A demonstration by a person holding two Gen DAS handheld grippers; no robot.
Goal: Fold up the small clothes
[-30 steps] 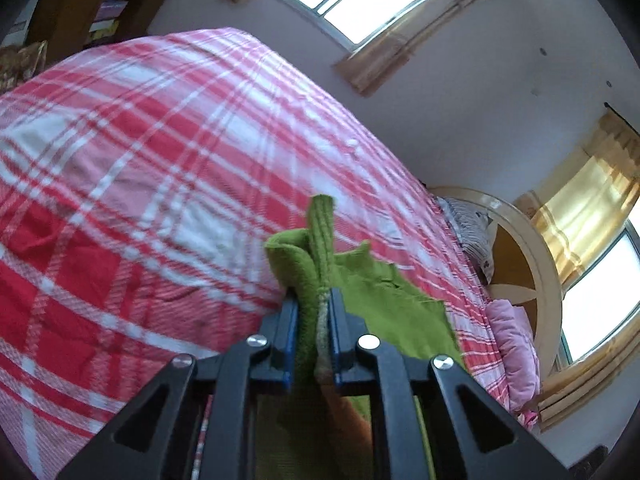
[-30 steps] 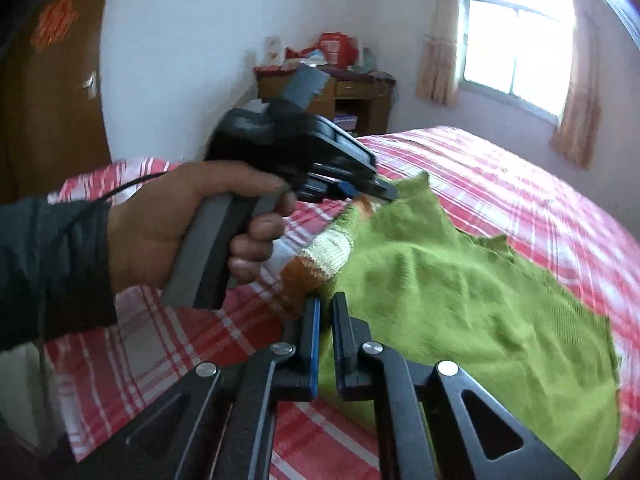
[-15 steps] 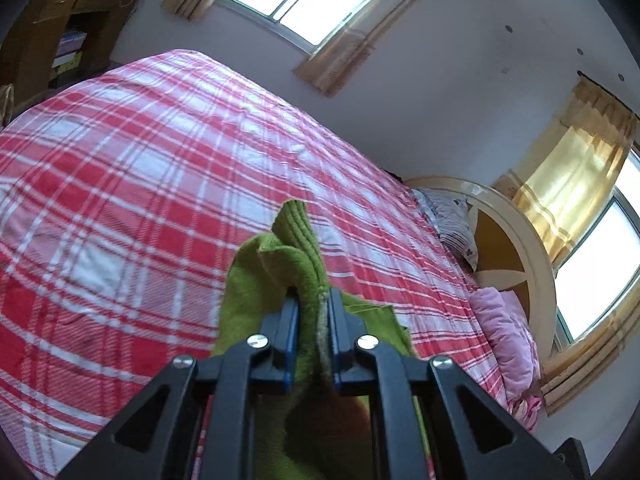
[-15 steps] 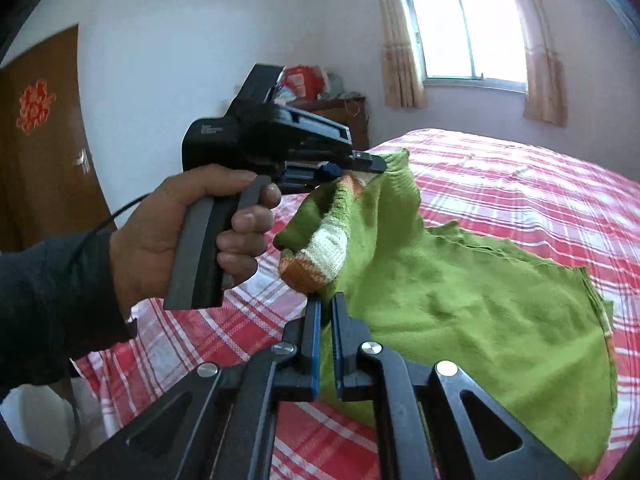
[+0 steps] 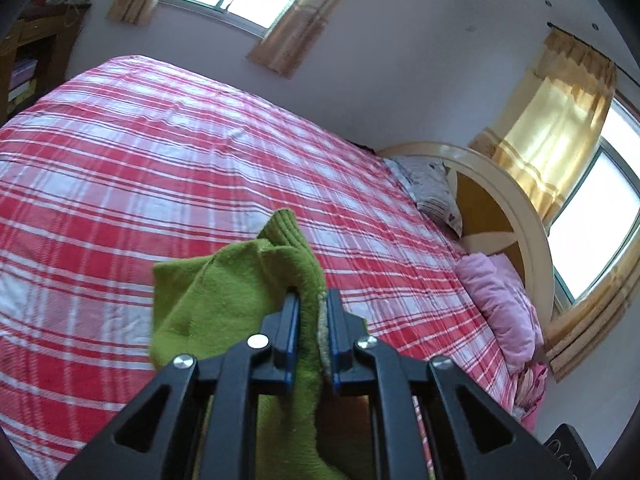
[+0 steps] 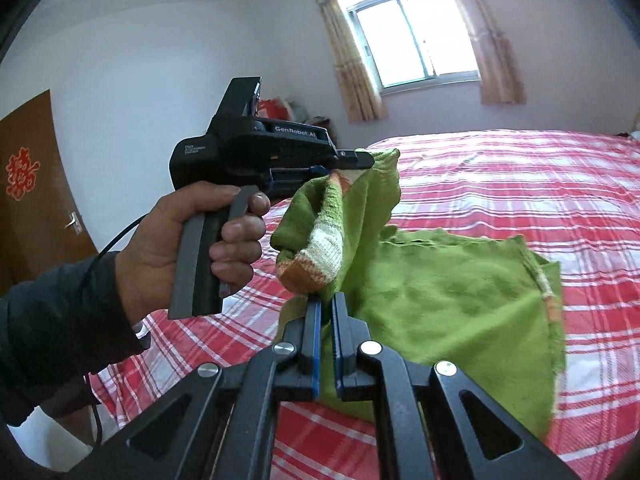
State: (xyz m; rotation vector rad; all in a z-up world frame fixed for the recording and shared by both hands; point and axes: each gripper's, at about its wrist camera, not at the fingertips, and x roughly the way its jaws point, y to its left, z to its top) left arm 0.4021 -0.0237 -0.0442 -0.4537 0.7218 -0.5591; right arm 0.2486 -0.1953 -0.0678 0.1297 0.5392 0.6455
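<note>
A small green knit garment point(image 6: 432, 300) with an orange and white striped cuff point(image 6: 320, 256) hangs above the red plaid bed point(image 6: 520, 184). My left gripper point(image 5: 311, 304) is shut on a bunched green edge point(image 5: 240, 300) of it; it also shows in the right wrist view point(image 6: 360, 160), held in a hand, pinching the garment's top. My right gripper point(image 6: 326, 304) is shut on the garment just below the striped cuff. The garment's far part drapes down toward the bed.
The bed point(image 5: 160, 160) carries a grey pillow point(image 5: 432, 188) and a pink pillow point(image 5: 500, 308) by a round headboard point(image 5: 500, 216). A brown door point(image 6: 36, 184) and a cluttered wooden desk point(image 6: 288, 112) stand on the left. Windows with curtains line the walls.
Both grippers have lifted the garment higher off the bed. The striped cuff now hangs between them, and more green cloth has bunched to the left of the left gripper.
</note>
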